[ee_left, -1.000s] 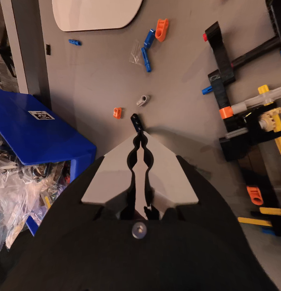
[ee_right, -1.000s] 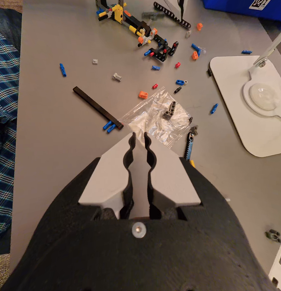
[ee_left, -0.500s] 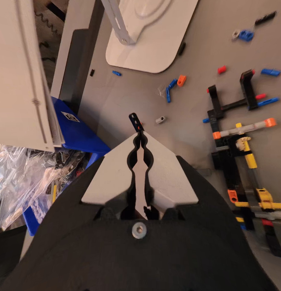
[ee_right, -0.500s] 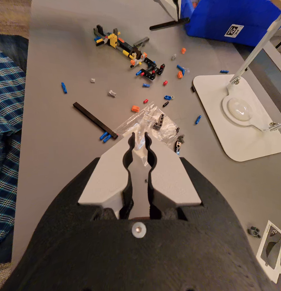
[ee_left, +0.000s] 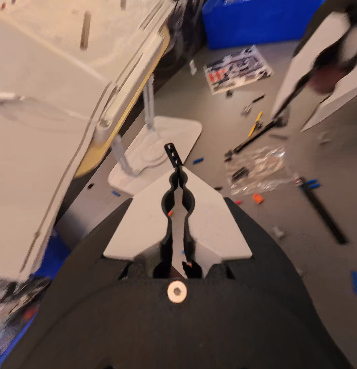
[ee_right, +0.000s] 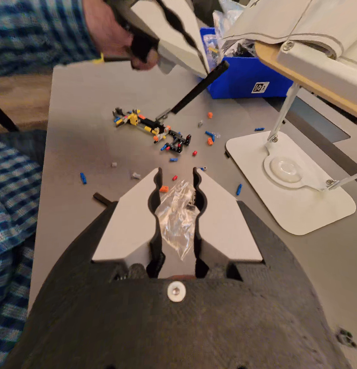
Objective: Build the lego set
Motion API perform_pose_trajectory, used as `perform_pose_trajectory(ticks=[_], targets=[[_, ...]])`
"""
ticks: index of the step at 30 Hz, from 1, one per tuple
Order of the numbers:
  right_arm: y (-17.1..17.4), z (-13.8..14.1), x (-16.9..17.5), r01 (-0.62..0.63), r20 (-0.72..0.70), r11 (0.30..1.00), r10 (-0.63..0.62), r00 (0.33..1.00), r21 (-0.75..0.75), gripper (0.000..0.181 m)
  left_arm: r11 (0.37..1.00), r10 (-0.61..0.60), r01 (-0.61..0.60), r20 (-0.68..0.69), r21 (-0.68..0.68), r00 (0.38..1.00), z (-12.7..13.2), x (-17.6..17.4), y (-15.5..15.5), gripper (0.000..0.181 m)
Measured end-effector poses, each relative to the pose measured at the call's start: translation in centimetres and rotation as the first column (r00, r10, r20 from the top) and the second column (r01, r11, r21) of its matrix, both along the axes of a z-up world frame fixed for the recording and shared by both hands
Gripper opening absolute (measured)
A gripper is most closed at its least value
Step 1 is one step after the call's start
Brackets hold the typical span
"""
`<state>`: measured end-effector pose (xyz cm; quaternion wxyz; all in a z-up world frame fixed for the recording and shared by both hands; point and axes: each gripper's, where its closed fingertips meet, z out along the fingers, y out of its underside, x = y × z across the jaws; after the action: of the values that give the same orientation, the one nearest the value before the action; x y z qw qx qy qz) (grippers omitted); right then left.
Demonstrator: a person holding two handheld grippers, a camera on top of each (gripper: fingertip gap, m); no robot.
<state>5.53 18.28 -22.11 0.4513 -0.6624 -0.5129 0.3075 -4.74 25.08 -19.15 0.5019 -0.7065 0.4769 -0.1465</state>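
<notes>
My left gripper is shut on a black beam with holes; a short end sticks out past the tips. In the right wrist view it hangs high over the table's far side, with the beam slanting down towards the table. The part-built model, black with yellow, orange and blue pieces, lies on the grey table. My right gripper is open and empty above a clear plastic bag. It also shows blurred in the left wrist view.
A blue bin stands at the far edge. A book stand's white base is at the right. Small blue, red, orange and grey pieces lie scattered. A long black beam and a printed sheet lie on the table. A hand and plaid sleeve are at the left. My right fingertips sit around 15 cm from my left ones. Left tips and right tips are each some 20 cm from the part-built model.
My left gripper has risen and swung round with the beam, away from the model and towards the book stand. My right gripper has pulled back, tilted up and opened wider.
</notes>
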Motion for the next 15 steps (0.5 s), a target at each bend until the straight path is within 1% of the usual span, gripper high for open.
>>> perform_pose_trajectory(ticks=[1, 5, 7, 10, 11, 12, 13, 15], targets=[[0.3, 0.2, -0.2, 0.006, -0.032, 1.000, -0.007, 0.999, -0.031, 0.031, 1.000, -0.023, 0.023, 0.041, -0.002, 0.999, 0.5, 1.4, -0.6, 0.000], [1.4, 1.5, -0.9, 0.031, -0.195, 0.986, -0.064, 0.979, -0.166, 0.040, 0.996, -0.085, 0.089, 0.204, -0.014, 0.975, 2.3, 6.7, -2.3, 0.000], [2.0, 1.8, -1.2, 0.053, -0.229, 0.979, -0.099, 0.968, -0.198, 0.045, 0.993, -0.102, 0.114, 0.283, -0.025, 0.954, 2.9, 8.8, -2.9, 0.000], [2.4, 2.1, -1.5, 0.069, -0.253, 0.973, -0.125, 0.959, -0.219, 0.044, 0.989, -0.121, 0.142, 0.378, -0.028, 0.918, 3.7, 11.1, -3.5, 0.000], [2.5, 2.1, -1.6, 0.072, -0.257, 0.973, -0.129, 0.958, -0.219, 0.037, 0.988, -0.128, 0.151, 0.395, -0.029, 0.910, 3.8, 11.6, -3.6, 0.000], [2.4, 2.2, -1.6, 0.069, -0.266, 0.974, -0.126, 0.956, -0.214, 0.014, 0.986, -0.134, 0.161, 0.401, -0.034, 0.906, 3.7, 12.1, -3.8, 0.000], [2.6, 2.3, -1.5, 0.076, -0.273, 0.974, -0.135, 0.952, -0.215, 0.009, 0.986, -0.137, 0.164, 0.406, -0.032, 0.903, 3.6, 12.4, -3.8, 0.000], [2.9, 2.3, -0.9, 0.097, -0.281, 0.970, -0.160, 0.946, -0.224, 0.006, 0.984, -0.148, 0.177, 0.422, -0.030, 0.894, 3.7, 12.8, -4.0, 0.000]])
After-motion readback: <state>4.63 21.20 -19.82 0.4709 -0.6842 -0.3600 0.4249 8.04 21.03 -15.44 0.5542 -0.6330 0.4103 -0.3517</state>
